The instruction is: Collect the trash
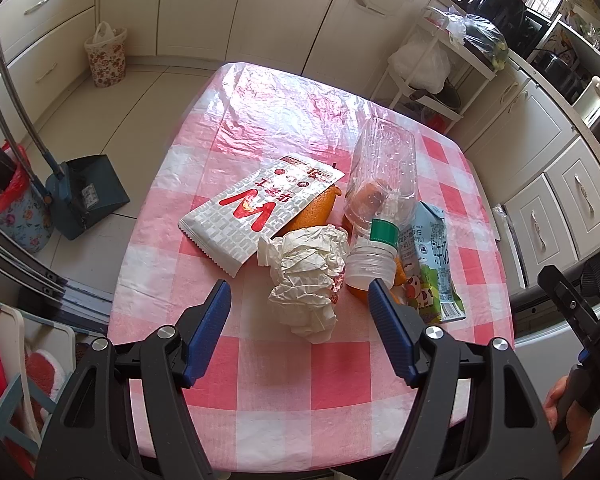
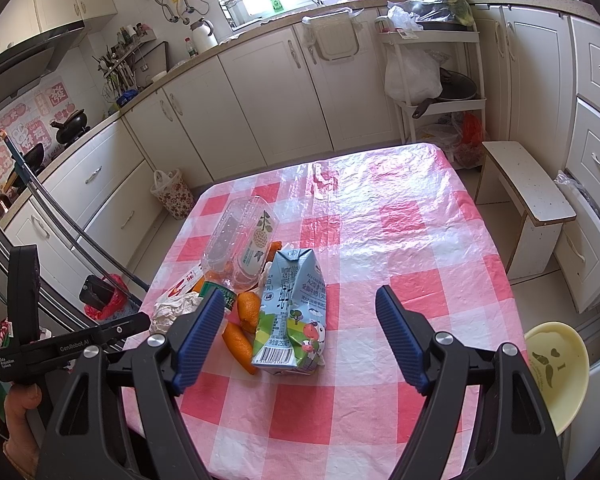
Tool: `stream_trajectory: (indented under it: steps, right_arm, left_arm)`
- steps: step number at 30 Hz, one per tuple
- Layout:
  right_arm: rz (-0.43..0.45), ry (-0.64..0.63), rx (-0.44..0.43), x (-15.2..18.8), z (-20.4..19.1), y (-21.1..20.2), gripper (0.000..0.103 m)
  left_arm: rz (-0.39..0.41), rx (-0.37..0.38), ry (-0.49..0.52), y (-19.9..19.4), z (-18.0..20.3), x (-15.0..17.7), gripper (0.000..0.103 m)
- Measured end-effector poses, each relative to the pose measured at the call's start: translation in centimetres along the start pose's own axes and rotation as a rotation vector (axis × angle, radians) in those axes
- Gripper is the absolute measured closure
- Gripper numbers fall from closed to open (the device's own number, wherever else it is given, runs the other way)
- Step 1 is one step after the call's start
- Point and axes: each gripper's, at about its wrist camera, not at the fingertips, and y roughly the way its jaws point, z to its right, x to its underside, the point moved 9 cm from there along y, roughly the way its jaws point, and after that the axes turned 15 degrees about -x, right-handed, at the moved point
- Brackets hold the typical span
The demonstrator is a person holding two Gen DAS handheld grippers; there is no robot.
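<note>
Trash pile (image 1: 340,232) on checked table (image 1: 300,380), both claws agape.

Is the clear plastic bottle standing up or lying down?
Lying down: the bottle rests on its side on the trash pile, neck toward the camera.

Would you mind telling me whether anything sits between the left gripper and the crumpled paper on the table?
Nothing visible does. The left gripper is open, and the crumpled paper lies straight ahead between the lines of its fingers, with only bare tablecloth in front. The plastic bottle lies close on the paper's right side.
</note>
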Motion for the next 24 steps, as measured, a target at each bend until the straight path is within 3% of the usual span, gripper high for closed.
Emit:
stream_trajectory:
  steps: [24]
  right_arm:
    - [-0.001,-0.003,-0.002,0.02,-0.41,0.21,0.028]
  left_arm:
    - [0.001,0.001,0.000,-0.01,0.02,0.02,0.035]
